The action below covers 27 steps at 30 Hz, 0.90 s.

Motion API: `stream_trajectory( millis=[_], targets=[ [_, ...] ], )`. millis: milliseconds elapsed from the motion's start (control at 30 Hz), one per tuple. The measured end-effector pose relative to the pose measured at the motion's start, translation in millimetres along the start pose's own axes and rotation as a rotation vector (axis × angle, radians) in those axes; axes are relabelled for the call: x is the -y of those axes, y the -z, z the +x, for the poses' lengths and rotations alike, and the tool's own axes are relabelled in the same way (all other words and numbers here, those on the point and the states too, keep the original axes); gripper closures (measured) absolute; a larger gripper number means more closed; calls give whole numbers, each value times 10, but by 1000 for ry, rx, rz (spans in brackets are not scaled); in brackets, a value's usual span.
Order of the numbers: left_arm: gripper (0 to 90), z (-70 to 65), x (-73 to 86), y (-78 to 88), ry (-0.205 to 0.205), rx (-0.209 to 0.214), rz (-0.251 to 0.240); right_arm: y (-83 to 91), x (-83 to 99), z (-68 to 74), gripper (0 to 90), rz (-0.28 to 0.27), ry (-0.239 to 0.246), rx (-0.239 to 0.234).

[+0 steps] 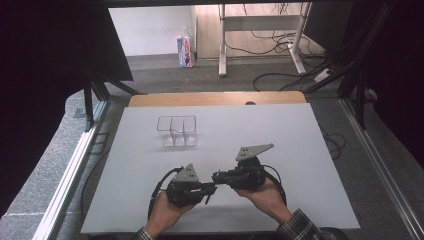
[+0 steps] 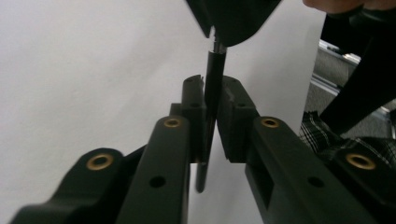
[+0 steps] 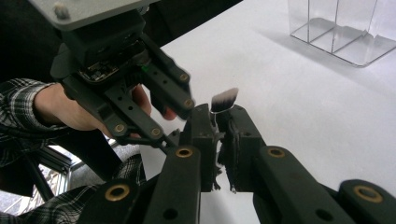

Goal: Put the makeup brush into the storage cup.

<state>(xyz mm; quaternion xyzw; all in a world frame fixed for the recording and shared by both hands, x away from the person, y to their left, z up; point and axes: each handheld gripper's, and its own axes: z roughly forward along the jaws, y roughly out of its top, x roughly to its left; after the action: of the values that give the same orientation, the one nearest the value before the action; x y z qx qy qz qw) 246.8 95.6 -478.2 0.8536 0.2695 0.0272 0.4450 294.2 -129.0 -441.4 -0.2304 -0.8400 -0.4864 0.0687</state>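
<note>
A slim black makeup brush (image 2: 211,121) hangs between my two grippers above the white table (image 1: 290,150), near its front edge. In the left gripper view my left gripper (image 2: 212,86) is shut on the brush's black handle. The right gripper (image 3: 217,114) is shut on the brush close to its head, and the dark, pale-tipped bristles (image 3: 224,99) stick out past its jaws. From above, the left gripper (image 1: 209,190) and the right gripper (image 1: 216,177) point at each other, tips almost touching. A person's hands hold both.
A clear plastic organiser (image 1: 176,131) with several compartments stands on the table beyond the grippers, also seen in the right gripper view (image 3: 345,32). A wooden strip (image 1: 215,98) edges the far side. Cables and desk legs (image 1: 222,40) are on the floor behind.
</note>
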Motion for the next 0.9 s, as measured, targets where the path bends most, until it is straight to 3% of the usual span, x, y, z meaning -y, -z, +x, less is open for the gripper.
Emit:
stream_trajectory(
  millis=[167,333,533,833,900],
  targets=[
    [843,-22,-15,-5,-18,-28,18,-6,9,-18,799,4,-22,0],
    [844,16,-9,26,-2,-43,19,19,19,-50,503,-4,-42,62],
    [842,64,5,75,28,-51,5,62,36,-70,273,0,-25,115],
    [841,119,23,147,63,-64,-9,104,100,-93,122,38,28,208],
    [841,125,26,161,63,-71,-9,108,119,-108,97,38,31,211]
  ],
)
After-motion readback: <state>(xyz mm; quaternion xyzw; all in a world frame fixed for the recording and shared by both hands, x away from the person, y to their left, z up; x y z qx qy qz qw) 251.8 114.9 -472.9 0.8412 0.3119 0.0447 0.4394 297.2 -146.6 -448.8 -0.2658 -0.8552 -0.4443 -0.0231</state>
